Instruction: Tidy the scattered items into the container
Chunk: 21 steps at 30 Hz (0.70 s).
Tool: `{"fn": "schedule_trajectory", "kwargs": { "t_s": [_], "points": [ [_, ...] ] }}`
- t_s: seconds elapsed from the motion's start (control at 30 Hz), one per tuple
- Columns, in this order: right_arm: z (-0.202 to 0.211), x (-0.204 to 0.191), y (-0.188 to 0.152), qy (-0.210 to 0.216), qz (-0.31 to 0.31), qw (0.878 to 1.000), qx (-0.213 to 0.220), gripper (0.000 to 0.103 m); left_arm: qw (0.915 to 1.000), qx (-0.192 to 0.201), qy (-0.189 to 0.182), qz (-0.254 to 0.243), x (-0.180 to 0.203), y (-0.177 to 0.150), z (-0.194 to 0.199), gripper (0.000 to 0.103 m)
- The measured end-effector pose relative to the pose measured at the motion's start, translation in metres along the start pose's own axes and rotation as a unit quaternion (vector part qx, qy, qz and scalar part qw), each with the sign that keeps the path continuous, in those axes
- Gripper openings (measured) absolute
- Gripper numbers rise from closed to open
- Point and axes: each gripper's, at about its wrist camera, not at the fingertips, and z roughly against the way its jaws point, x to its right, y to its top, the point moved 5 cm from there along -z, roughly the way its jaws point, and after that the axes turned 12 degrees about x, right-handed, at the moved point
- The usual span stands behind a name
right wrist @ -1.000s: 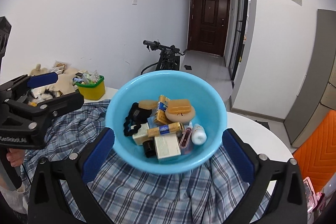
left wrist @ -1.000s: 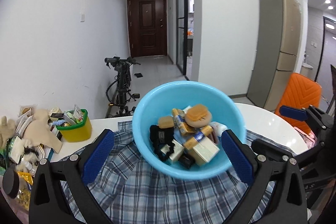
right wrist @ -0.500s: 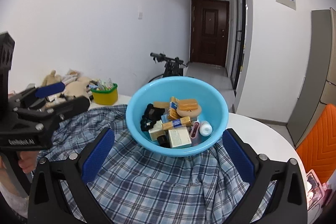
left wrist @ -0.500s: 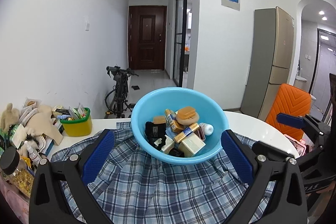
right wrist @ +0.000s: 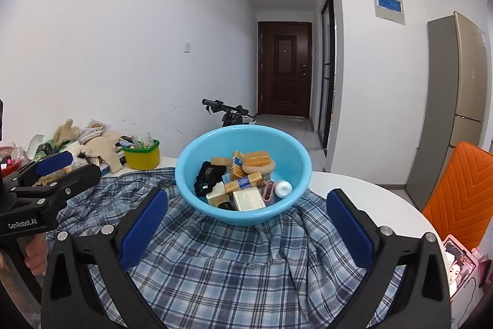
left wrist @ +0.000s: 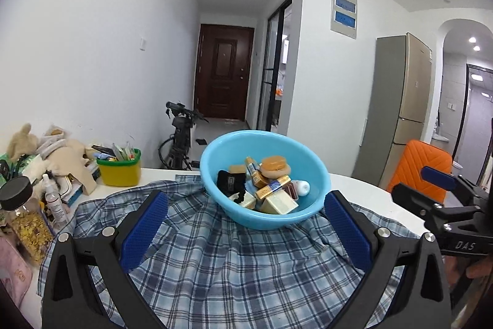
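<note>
Black gripper frames, silver screws, blue-padded fingers [left wrist: 345, 228].

Both cams sit low over the table, looking forward between their own blue-padded fingers toward the hallway door. Left wrist view is set a bit left, with the blue bowl [left wrist: 265, 168] right of center and mid-distance. Right wrist view has the bowl [right wrist: 243, 162] centered. They share the bowl, plaid cloth [left wrist: 246, 261], yellow tub [right wrist: 141, 156] and door, and each catches the other gripper at its edge.

Labels on small boxes in round light-blue plastic basin [right wrist: 185, 162] too small to read; items beneath hidden.
</note>
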Motion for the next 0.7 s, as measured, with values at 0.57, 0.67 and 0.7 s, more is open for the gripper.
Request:
{"fn": "schedule_trajectory", "kwargs": {
  "t_s": [0.57, 0.67, 0.7],
  "points": [
    [0.032, 0.010, -0.030, -0.046, 0.015, 0.997, 0.054, 0.102, 0.9998, 0.019, -0.002, 0.001, 0.003, -0.045, 0.019, 0.103],
    [0.027, 0.012, -0.042, -0.051, 0.017, 0.997, 0.049, 0.102, 0.9997, 0.022, 0.008, -0.006, 0.001, -0.054, 0.018, 0.103],
    [0.027, 0.013, -0.046, -0.052, 0.012, 0.997, 0.051, 0.102, 0.9996, 0.024, 0.011, -0.011, 0.001, -0.057, 0.017, 0.103]
  ]
}}
